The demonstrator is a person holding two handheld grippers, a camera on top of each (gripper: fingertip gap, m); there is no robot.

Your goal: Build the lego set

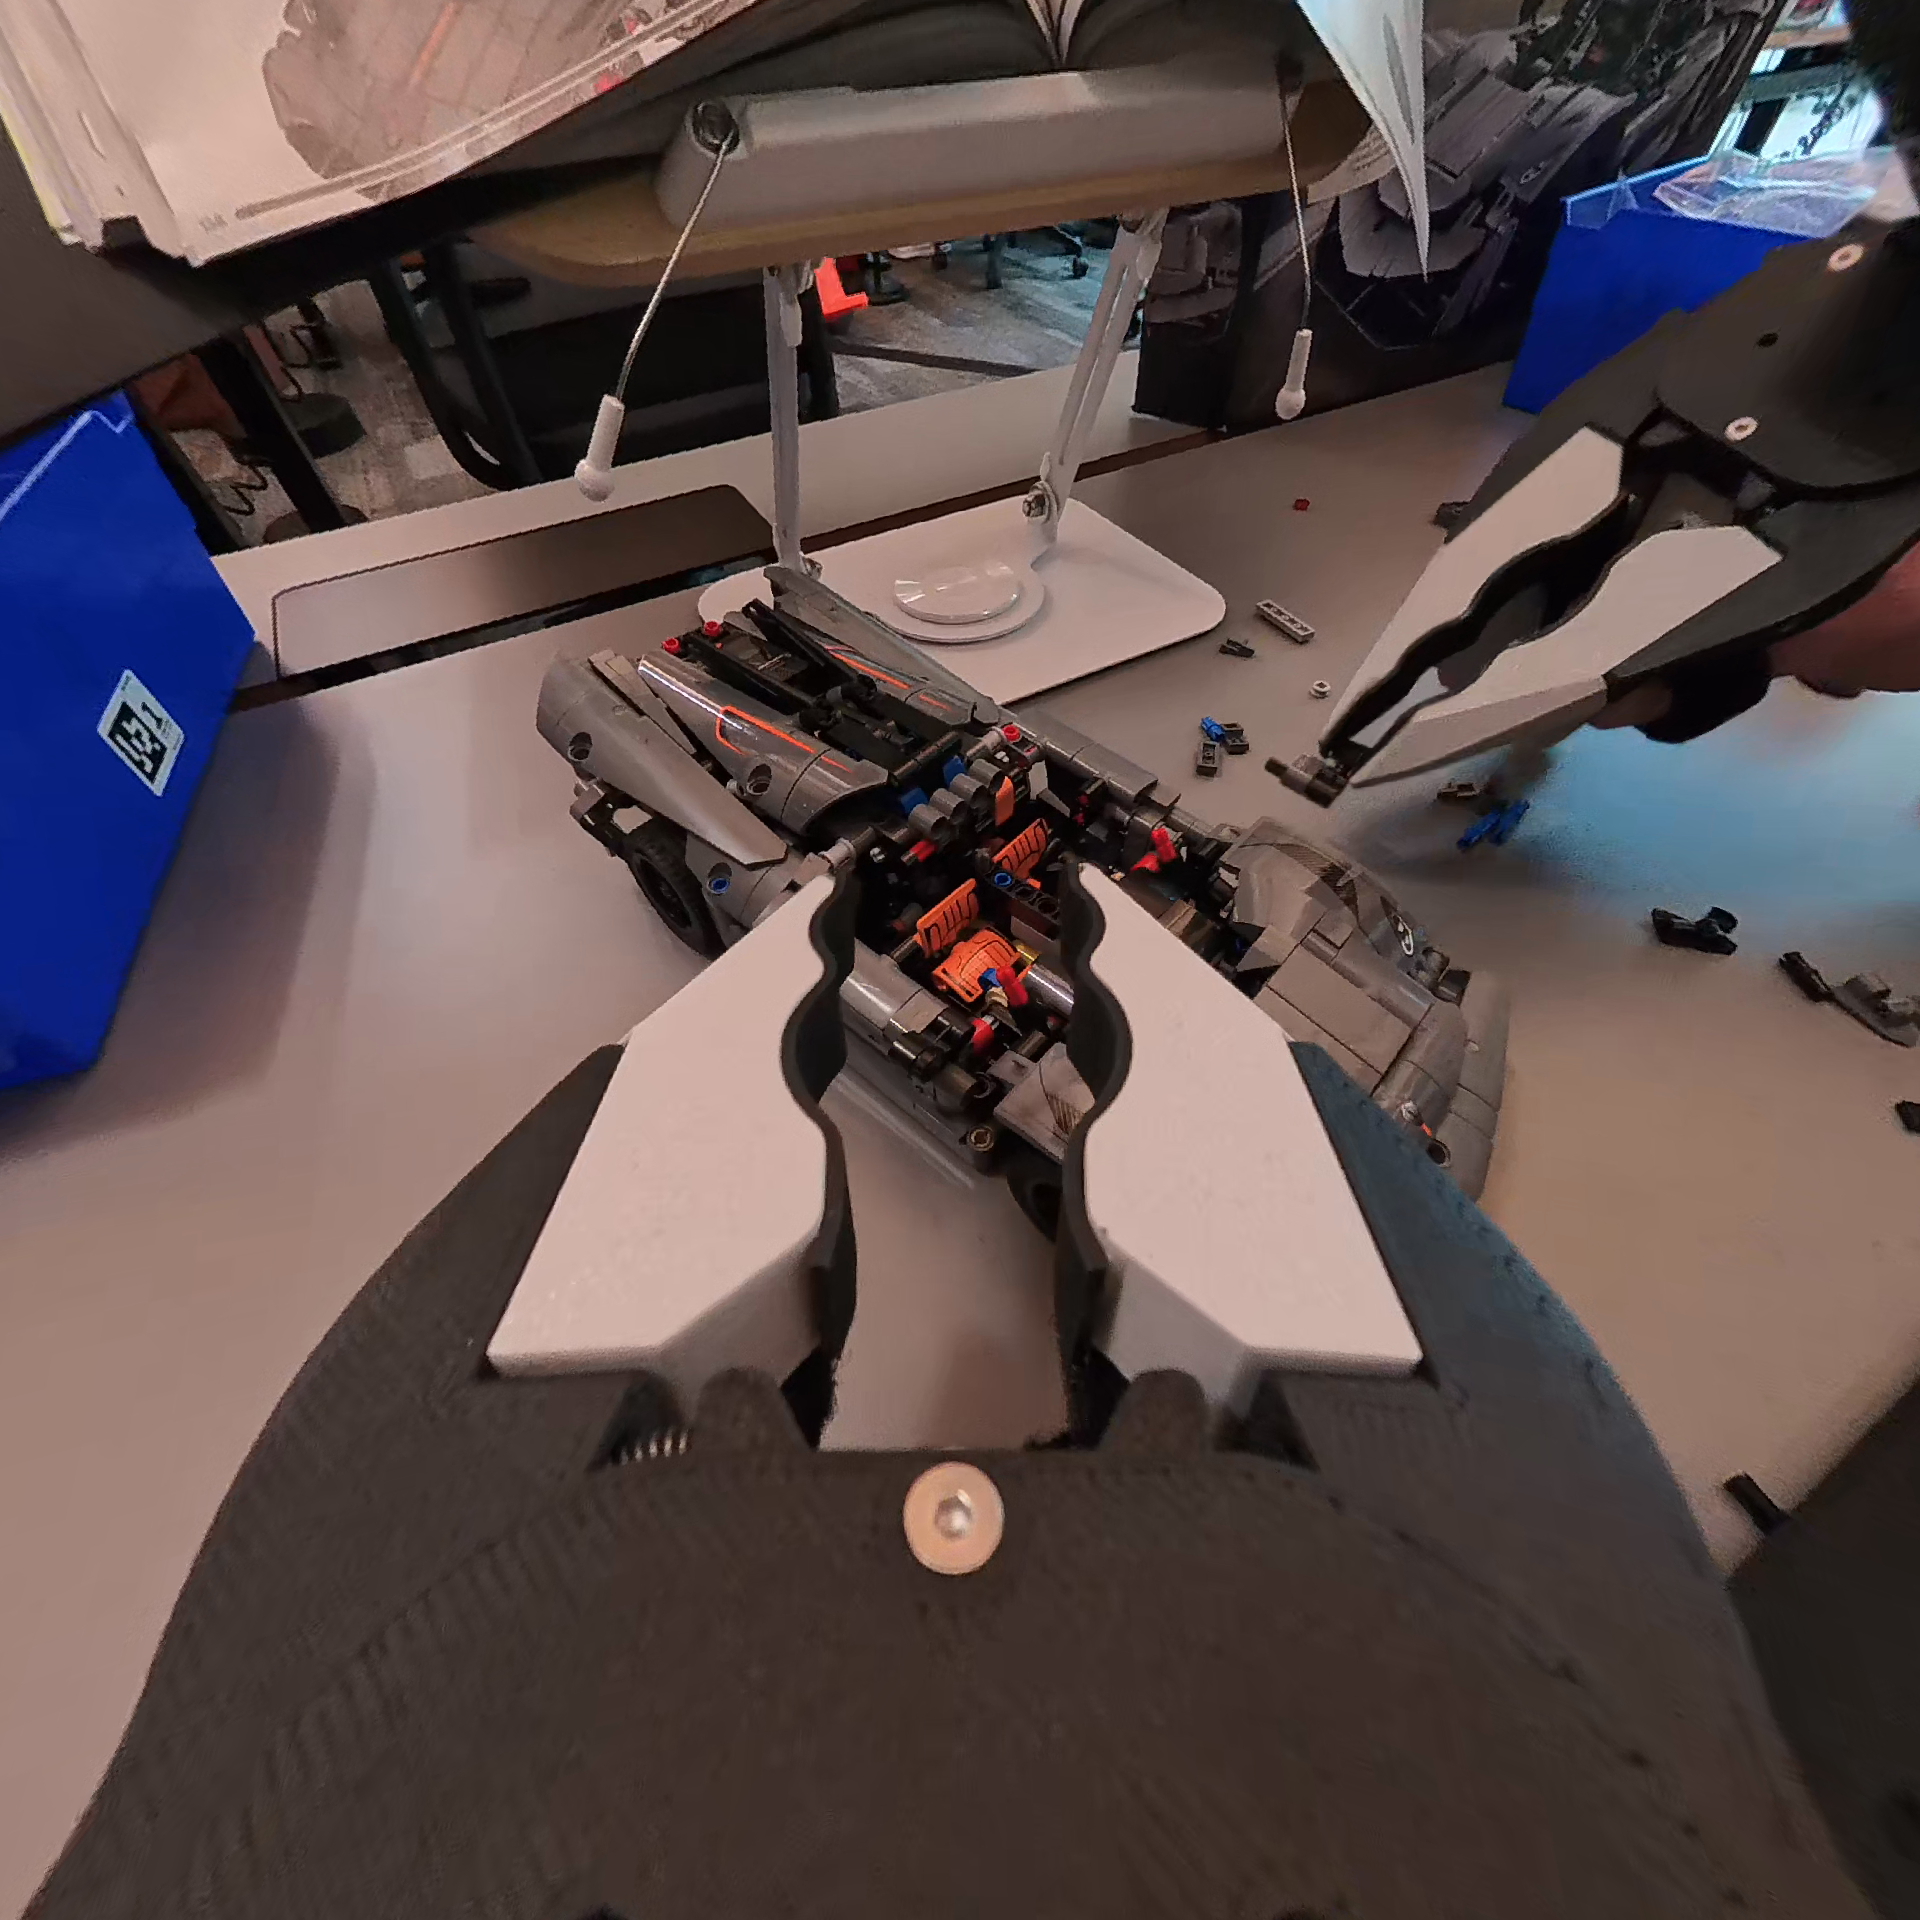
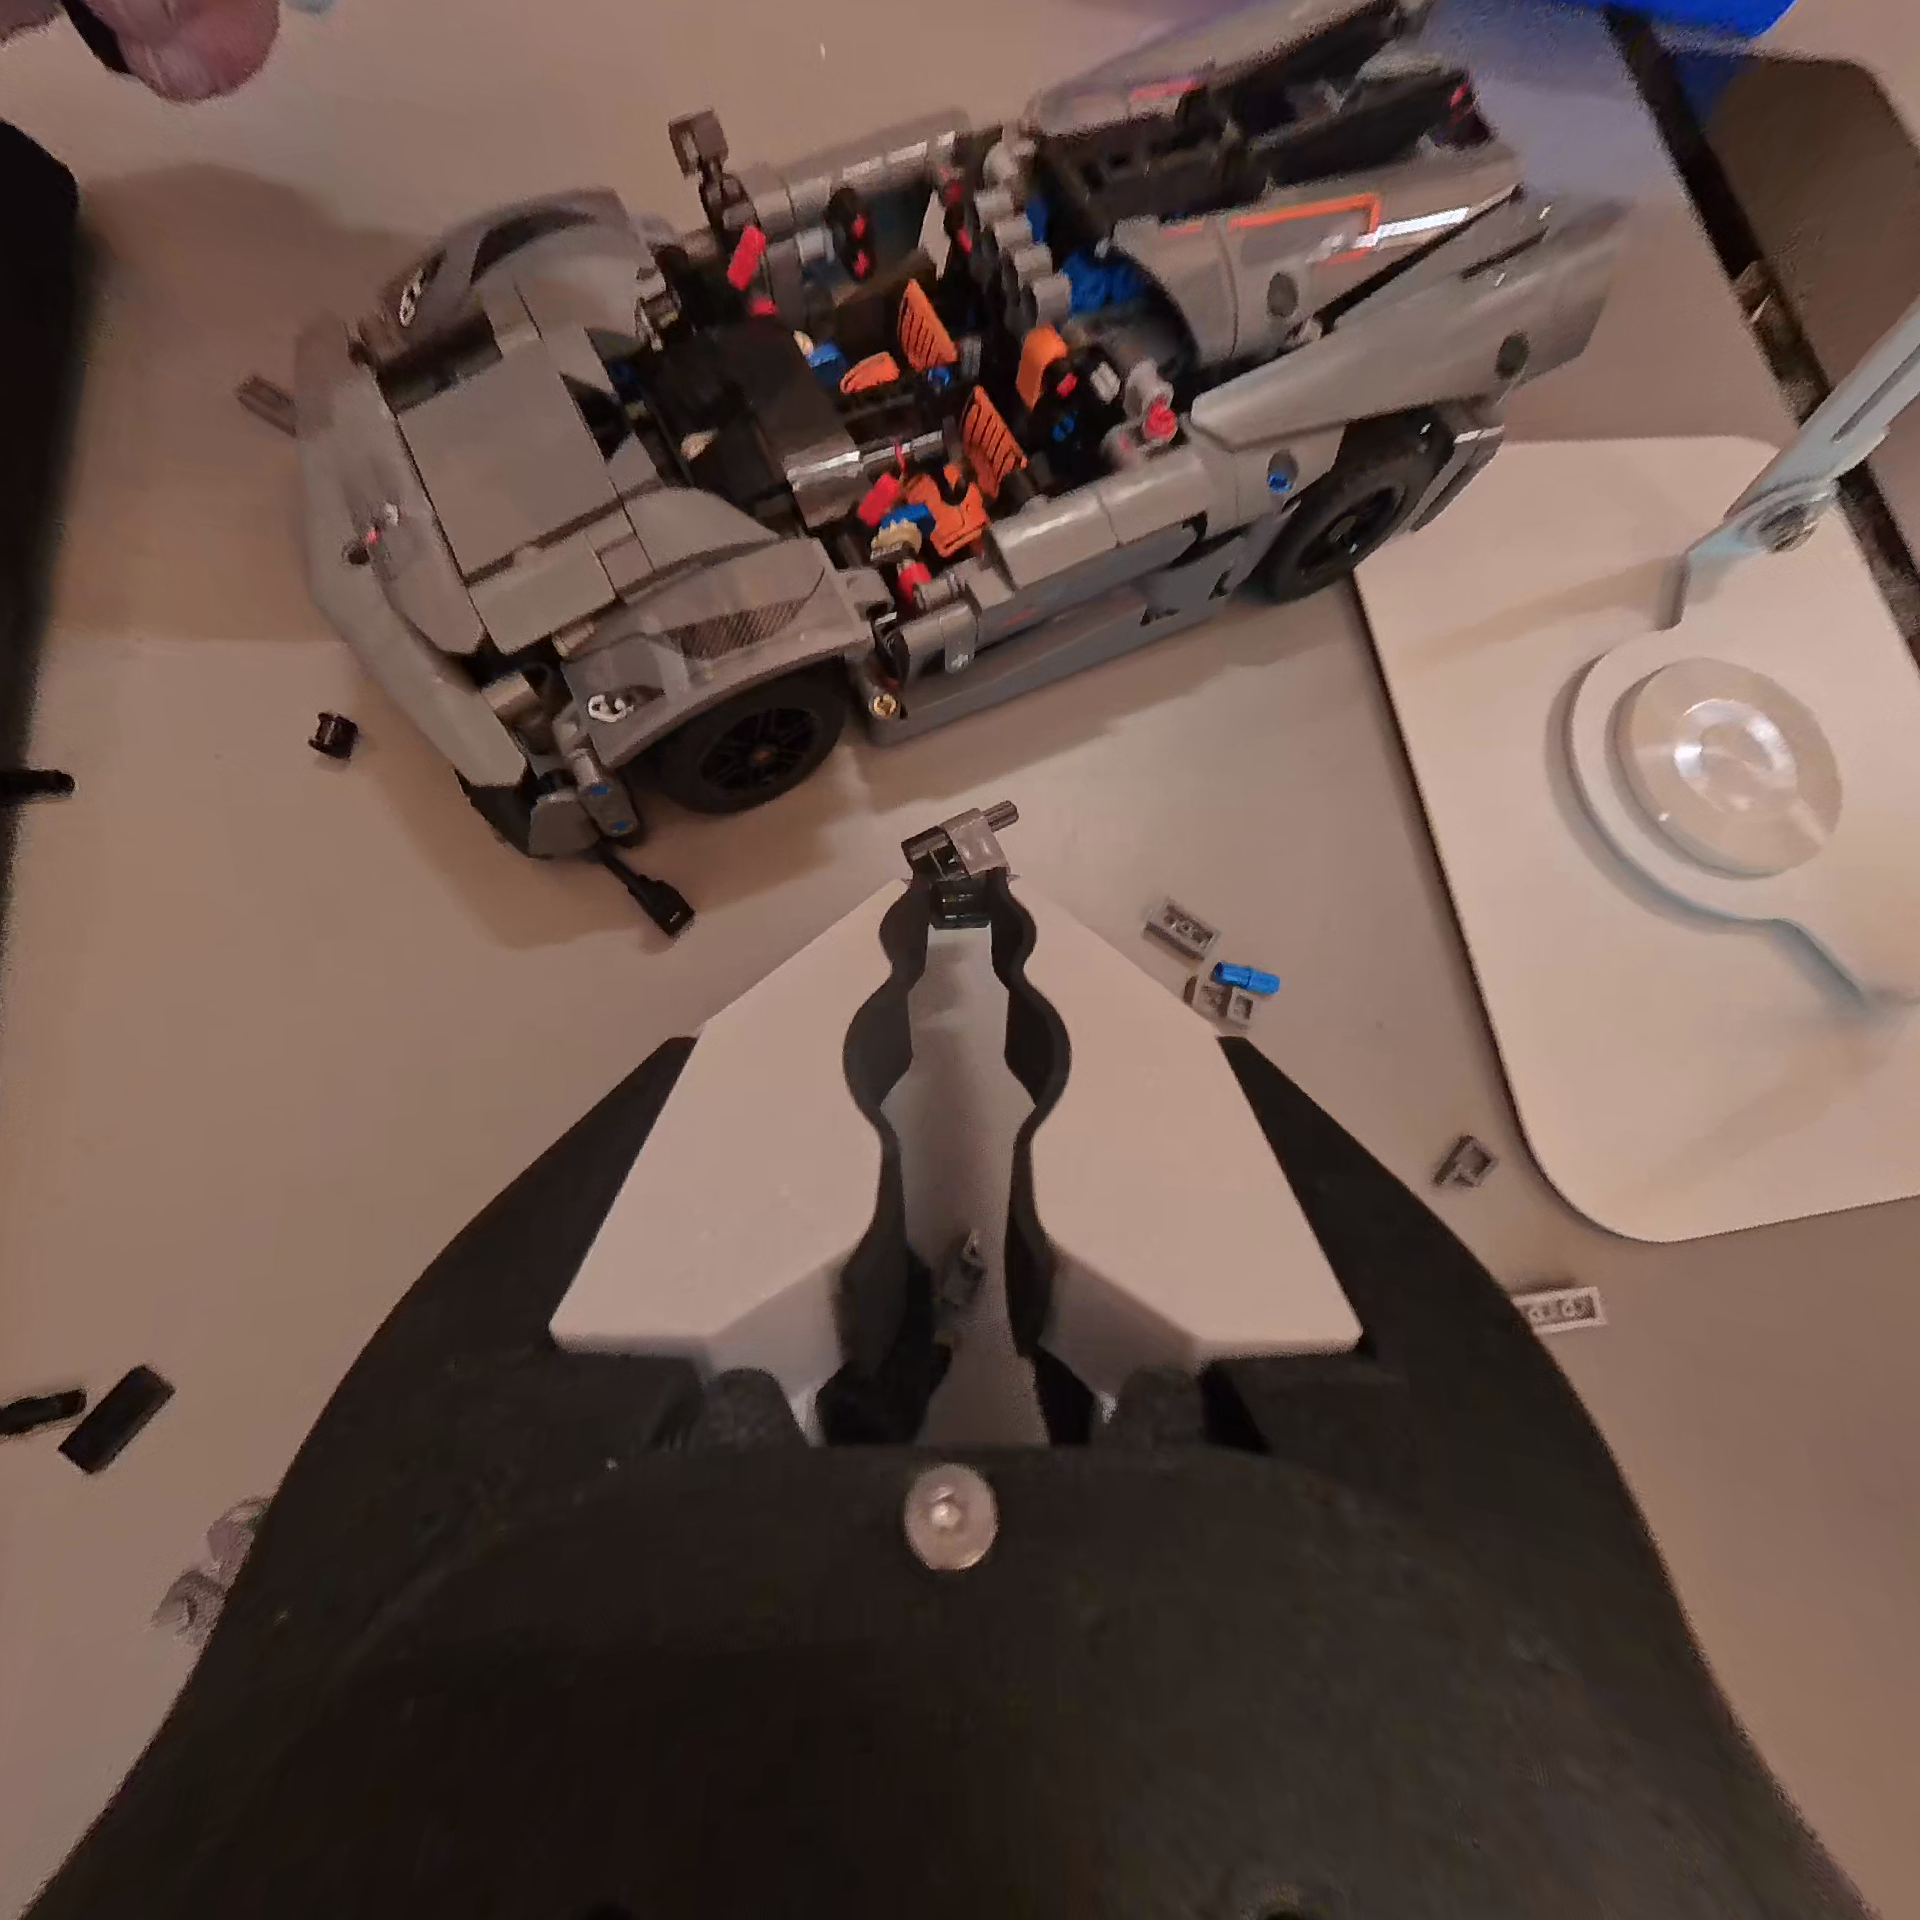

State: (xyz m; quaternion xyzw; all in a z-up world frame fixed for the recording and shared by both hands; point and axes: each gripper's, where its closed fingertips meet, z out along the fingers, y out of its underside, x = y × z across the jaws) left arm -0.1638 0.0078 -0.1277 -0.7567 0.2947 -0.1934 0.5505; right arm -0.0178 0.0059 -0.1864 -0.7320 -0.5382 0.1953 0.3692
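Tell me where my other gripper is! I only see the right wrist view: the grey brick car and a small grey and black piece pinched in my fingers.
Observer: The left gripper hangs open above the grey brick-built car, right over its orange seats.
Operator: Is it holding anything?
Observer: No, nothing sits between its white plastic fingers.
Operator: Where's the instruction book?
Observer: An open paper booklet rests up on the white metal stand behind the car.

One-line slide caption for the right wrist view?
Right gripper pinches a small connector piece beside the grey car model.
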